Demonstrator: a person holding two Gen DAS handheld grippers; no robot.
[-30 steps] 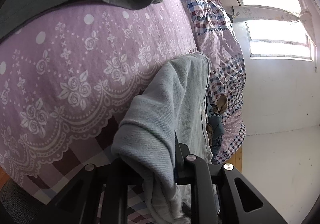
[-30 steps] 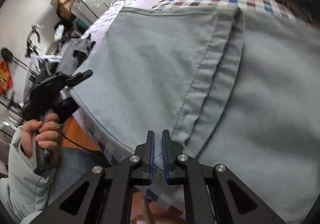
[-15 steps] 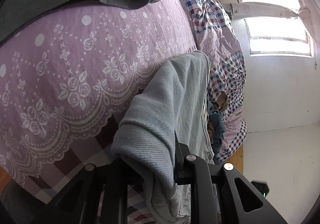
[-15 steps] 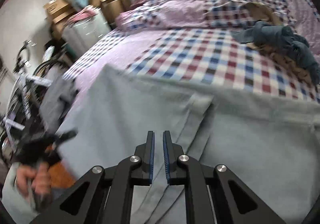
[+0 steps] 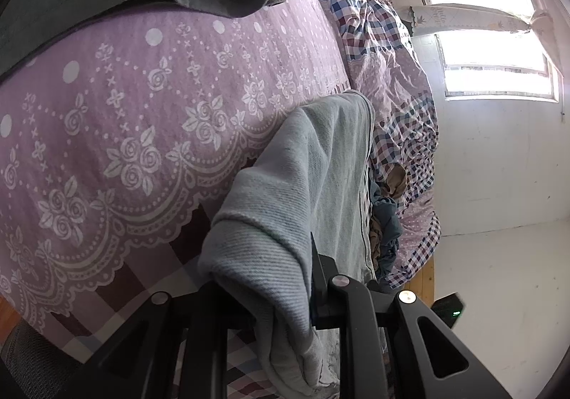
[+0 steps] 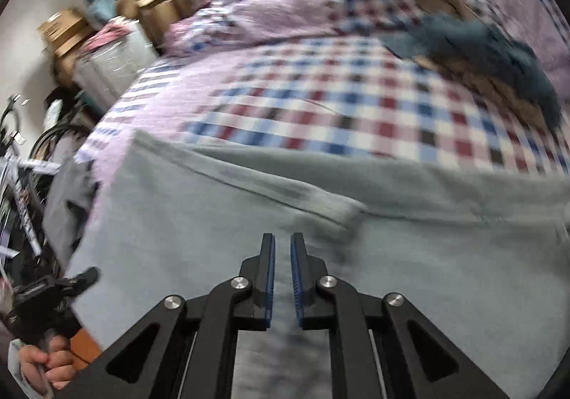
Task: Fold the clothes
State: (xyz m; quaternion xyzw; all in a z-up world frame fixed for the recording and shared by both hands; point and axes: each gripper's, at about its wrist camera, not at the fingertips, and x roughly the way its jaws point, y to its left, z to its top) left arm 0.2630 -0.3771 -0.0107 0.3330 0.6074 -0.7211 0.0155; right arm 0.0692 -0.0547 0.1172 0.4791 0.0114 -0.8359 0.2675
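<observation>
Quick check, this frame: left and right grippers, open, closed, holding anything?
Left gripper: closed on the pale blue-grey denim garment.
Right gripper: fingers slightly apart, holding nothing, above the same garment.

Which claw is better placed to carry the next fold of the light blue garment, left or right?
Left, probably. The left claw is already clamped on a bunched edge of the light blue garment, ready to carry it over. The right claw holds nothing, its jaws slightly apart above the spread cloth.

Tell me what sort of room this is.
Most likely a lived-in bedroom: a bed with a purple floral and checked cover fills both views, a window lights a white wall, and cardboard boxes are stacked in one corner.
</observation>
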